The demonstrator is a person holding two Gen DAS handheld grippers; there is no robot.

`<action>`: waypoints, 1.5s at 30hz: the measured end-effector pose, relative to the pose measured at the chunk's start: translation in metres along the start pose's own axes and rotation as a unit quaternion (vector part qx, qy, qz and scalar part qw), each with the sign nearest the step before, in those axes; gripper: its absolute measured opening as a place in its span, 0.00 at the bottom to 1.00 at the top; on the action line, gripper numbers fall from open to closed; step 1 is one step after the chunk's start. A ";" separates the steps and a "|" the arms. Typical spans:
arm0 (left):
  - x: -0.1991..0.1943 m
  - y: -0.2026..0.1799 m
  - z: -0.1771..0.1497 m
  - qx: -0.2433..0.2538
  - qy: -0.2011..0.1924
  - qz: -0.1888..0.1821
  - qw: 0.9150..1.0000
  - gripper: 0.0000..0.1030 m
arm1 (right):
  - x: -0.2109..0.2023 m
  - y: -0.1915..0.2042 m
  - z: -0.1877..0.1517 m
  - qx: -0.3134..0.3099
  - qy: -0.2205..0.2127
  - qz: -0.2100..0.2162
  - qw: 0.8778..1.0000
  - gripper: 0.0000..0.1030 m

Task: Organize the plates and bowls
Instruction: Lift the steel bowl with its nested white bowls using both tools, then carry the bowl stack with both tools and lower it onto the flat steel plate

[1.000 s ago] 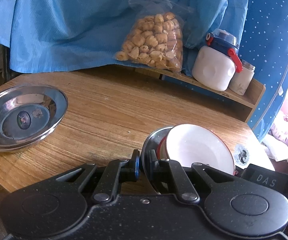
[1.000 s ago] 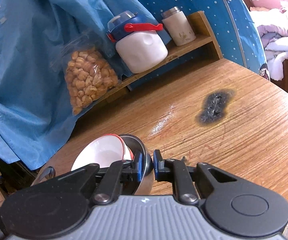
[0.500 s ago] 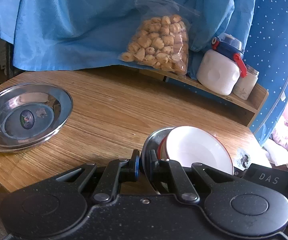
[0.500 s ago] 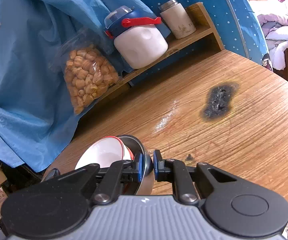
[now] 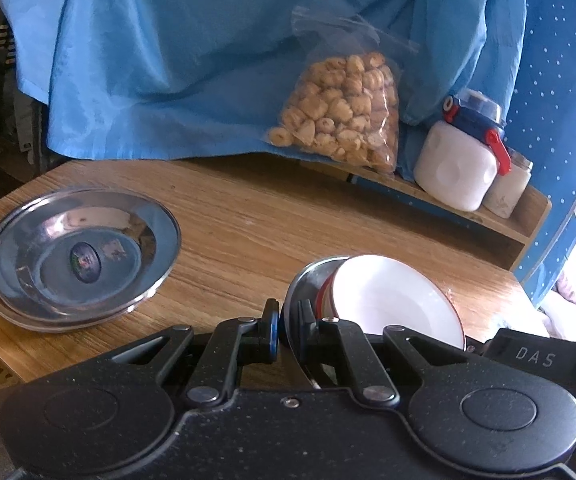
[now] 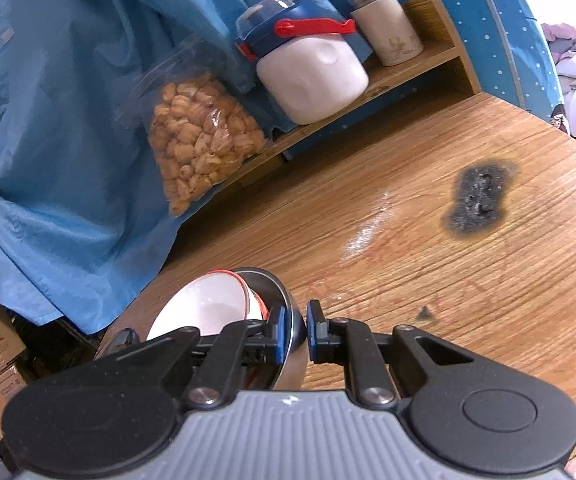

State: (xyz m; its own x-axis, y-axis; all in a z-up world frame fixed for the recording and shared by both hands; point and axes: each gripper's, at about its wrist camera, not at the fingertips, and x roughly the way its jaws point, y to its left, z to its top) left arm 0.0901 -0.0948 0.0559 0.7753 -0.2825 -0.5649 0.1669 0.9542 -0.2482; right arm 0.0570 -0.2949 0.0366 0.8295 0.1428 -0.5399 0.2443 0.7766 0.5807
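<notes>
Two steel plates (image 5: 80, 264) stacked at nine o'clock on the worktop (image 5: 248, 232), likely the gathering spot. Toward five o'clock, left gripper (image 5: 286, 330) and right gripper (image 6: 295, 332) both clamped narrow on opposite rims of a steel bowl (image 5: 307, 284) nesting a white bowl (image 5: 391, 300), seemingly sharing the load. Readable only: "DAS" on black casing at far right.

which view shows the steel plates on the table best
The left wrist view: the stacked steel plates lie whole and unobstructed on the table. The right wrist view shows only a sliver of rim at the table edge.
</notes>
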 end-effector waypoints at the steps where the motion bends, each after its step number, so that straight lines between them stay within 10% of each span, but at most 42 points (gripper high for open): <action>1: -0.001 0.001 0.001 0.000 -0.002 0.001 1.000 0.07 | 0.000 0.001 0.000 -0.001 0.000 0.001 1.000 0.14; 45: 0.002 0.134 0.066 -0.094 -0.039 0.089 0.991 0.06 | 0.096 0.130 -0.002 -0.077 0.083 0.121 0.986 0.13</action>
State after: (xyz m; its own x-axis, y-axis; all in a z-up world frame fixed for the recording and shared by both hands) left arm 0.1546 0.0393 0.0730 0.8277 -0.0970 -0.5527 -0.0870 0.9509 -0.2971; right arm 0.1671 -0.1790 0.0586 0.7572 0.4242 -0.4967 -0.0399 0.7891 0.6130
